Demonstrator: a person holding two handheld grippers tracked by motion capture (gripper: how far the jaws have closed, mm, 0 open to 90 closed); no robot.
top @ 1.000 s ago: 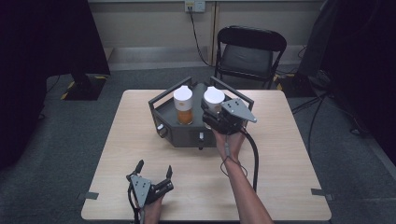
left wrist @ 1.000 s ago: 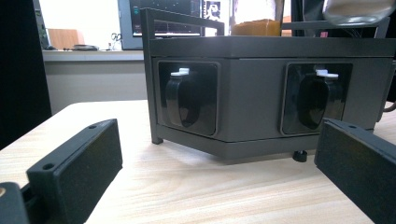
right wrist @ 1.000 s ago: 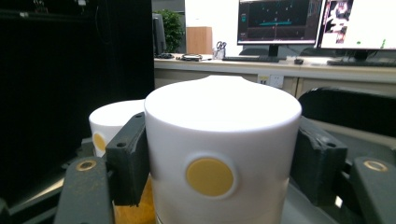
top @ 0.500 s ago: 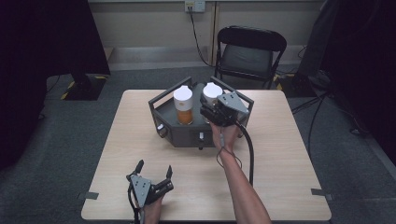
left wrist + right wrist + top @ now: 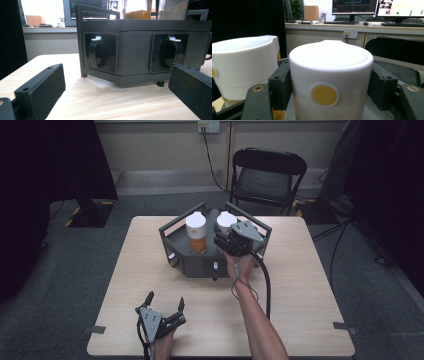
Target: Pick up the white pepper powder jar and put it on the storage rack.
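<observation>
Right tongs (image 5: 329, 92) closing on the white-lidded jar (image 5: 331, 82) in the dark tray (image 5: 186, 262), one jaw pressing each side, second jar (image 5: 196, 232) just beside. Left tongs (image 5: 164, 304) resting wide open near the surface (image 5: 300, 285) edge, gripping nothing. Jar's lower body cut off in the right gripper view.

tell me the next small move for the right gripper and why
Probably close the right gripper on the white lid of the right-hand container. Its jaws flank the lid on both sides, seemingly at or near contact. The left gripper rests open near the table's front edge.
</observation>
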